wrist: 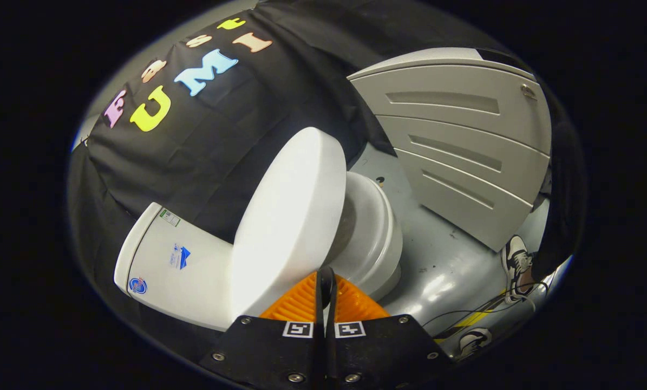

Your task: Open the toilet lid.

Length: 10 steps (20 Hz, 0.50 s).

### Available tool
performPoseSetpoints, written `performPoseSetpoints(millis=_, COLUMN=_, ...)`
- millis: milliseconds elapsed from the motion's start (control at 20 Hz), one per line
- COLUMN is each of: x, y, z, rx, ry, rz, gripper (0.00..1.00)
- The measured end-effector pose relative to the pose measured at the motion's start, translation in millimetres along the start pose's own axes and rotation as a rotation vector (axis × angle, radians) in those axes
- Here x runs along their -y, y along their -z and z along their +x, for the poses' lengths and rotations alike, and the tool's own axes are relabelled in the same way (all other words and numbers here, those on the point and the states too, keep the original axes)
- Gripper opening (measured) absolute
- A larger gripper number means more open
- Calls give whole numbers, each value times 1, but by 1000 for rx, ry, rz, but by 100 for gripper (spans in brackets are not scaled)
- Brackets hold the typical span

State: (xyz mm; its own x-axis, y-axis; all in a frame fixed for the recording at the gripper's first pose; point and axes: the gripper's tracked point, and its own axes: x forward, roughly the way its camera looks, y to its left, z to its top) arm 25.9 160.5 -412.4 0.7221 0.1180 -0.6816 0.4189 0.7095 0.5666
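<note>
Fingers (301, 303) of the gripper (326, 292) are sitting pressed together, gripping nothing, tips just at the raised toilet lid's (291, 216) lower edge. Lid is standing apart from the bowl rim (374, 238), tank (174, 265) behind, grey cabinet (458, 141) across open floor (448, 271).

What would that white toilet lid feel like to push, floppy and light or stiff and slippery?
Probably stiff: the toilet lid stands raised off the bowl as one smooth, unbent slab. Its glossy surface looks slippery, so the closed orange fingers touching its edge might slide. Hinged by the tank, it should swing rather than lift free, and could drop back if released before passing upright.
</note>
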Motion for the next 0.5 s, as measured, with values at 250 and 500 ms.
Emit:
performPoseSetpoints(millis=250, x=-24, y=-6, z=-11, rx=19, ry=31, rz=-132, gripper=0)
performPoseSetpoints(millis=500, x=-55, y=-20, z=-34, rx=61, ry=32, rz=-278, gripper=0)
